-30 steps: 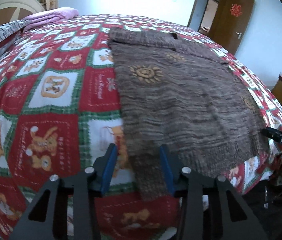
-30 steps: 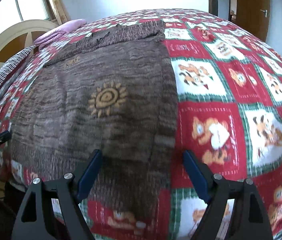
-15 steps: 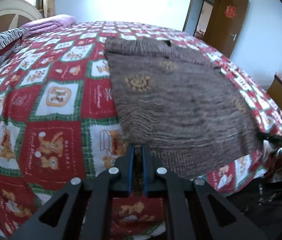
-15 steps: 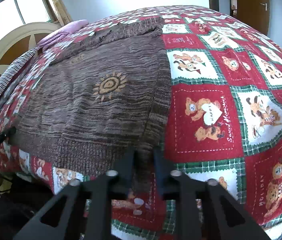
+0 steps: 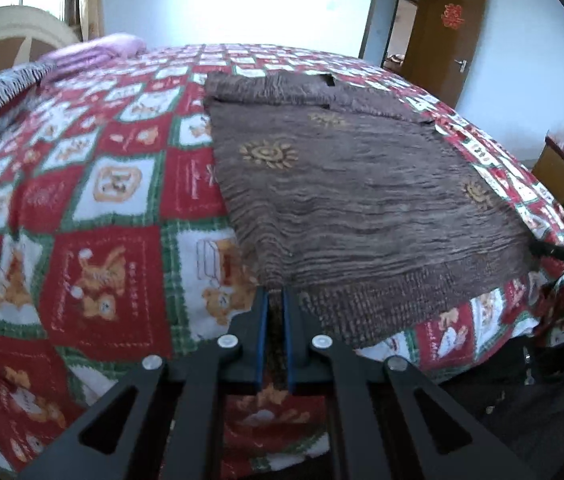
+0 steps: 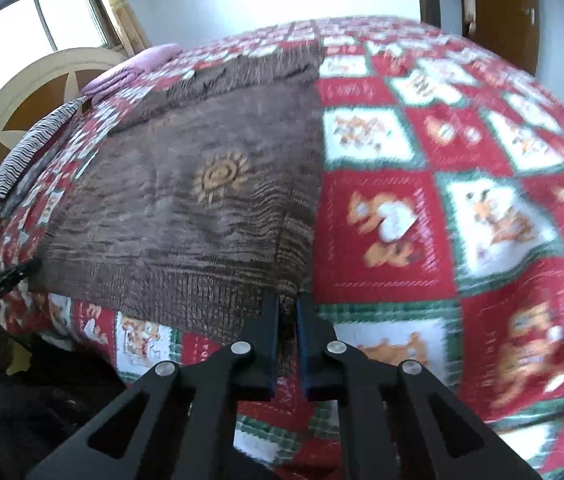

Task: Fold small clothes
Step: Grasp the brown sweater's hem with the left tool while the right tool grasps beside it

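On a bed covered with a red, white and green quilt printed with teddy bears (image 5: 94,272), a brown knitted sweater with embroidered gold suns (image 5: 361,208) lies flat near the foot end, its ribbed hem at the bed's near edge and its neckline toward the far side. At the hem's left corner, the left gripper (image 5: 276,300) is clenched on the knit, a strip of ribbing pinched between its blue-lined fingers (image 5: 261,332). At the opposite corner, the right gripper (image 6: 287,308) is likewise clamped on the hem, fabric showing in the narrow slot between its black fingers (image 6: 270,332).

The step in hand appears to be lifting the hem to carry it up over the body. Doing it well likely means raising both corners together and level, keeping the hem taut between them so the knit does not sag or twist, then laying the edge down square across the chest.

The sweater's long axis runs from hem to collar, pointing away from the cameras toward the far side of the bed; a lilac pillow (image 5: 98,50) and a cream arched headboard (image 6: 34,96) stand off to the left.
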Demonstrator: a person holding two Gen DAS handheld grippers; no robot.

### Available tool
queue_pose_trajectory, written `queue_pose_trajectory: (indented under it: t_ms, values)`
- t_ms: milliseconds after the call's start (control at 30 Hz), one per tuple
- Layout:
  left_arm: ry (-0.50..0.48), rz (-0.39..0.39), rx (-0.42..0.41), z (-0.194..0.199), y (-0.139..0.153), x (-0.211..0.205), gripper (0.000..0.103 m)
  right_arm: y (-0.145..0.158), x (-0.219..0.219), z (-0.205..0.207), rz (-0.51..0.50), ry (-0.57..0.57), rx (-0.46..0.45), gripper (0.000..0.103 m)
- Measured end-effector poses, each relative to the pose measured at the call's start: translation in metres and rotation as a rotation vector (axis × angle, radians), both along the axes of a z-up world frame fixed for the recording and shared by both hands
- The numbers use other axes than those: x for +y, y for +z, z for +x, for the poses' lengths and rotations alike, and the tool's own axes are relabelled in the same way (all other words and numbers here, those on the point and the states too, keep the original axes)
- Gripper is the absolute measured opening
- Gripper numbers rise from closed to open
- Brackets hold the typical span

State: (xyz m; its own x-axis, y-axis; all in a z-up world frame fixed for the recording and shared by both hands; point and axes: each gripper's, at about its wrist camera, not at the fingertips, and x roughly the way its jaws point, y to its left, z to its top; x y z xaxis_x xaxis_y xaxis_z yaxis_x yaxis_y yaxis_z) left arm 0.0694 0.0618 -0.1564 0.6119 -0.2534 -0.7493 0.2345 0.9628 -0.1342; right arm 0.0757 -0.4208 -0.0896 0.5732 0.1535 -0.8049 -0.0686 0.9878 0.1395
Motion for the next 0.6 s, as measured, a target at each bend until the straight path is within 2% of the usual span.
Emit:
queue_pose_trajectory:
  t_ms: [133, 200, 267, 300, 333, 400, 467, 500, 533, 600]
  values:
    - [0.031, 0.000, 0.053, 0.007, -0.013, 0.007, 0.007, -0.009, -0.006, 0.005, 0.075, -0.010, 0.055, 0.008]
    - [0.032, -0.005, 0.058, 0.008, -0.015, 0.007, 0.007, -0.013, -0.001, 0.008, 0.069, -0.009, 0.079, 0.011]
    - [0.030, 0.003, 0.052, 0.007, -0.016, 0.005, 0.008, -0.019, 0.003, 0.009, 0.046, -0.001, 0.104, 0.032]
    - [0.028, 0.009, 0.049, 0.006, -0.016, 0.004, 0.009, -0.022, 0.004, 0.009, 0.045, -0.001, 0.113, 0.049]
    - [0.035, 0.027, 0.046, 0.005, -0.016, 0.003, 0.016, -0.023, 0.005, 0.008, 0.053, 0.001, 0.117, 0.050]
    - [0.046, 0.027, 0.050, 0.006, -0.017, 0.004, 0.017, -0.025, 0.008, 0.006, 0.039, 0.012, 0.111, 0.050]
    - [0.048, 0.015, 0.053, 0.006, -0.017, 0.006, 0.017, -0.026, 0.012, 0.006, 0.024, 0.019, 0.102, 0.048]
    - [0.043, 0.013, 0.054, 0.006, -0.017, 0.006, 0.017, -0.026, 0.014, 0.005, 0.026, 0.032, 0.100, 0.032]
    - [0.031, 0.008, 0.056, 0.007, -0.017, 0.005, 0.009, -0.026, 0.016, 0.005, 0.016, 0.040, 0.101, 0.015]
    - [0.016, -0.006, 0.036, 0.006, -0.009, 0.008, 0.008, -0.022, 0.018, 0.002, 0.014, 0.054, 0.087, 0.005]
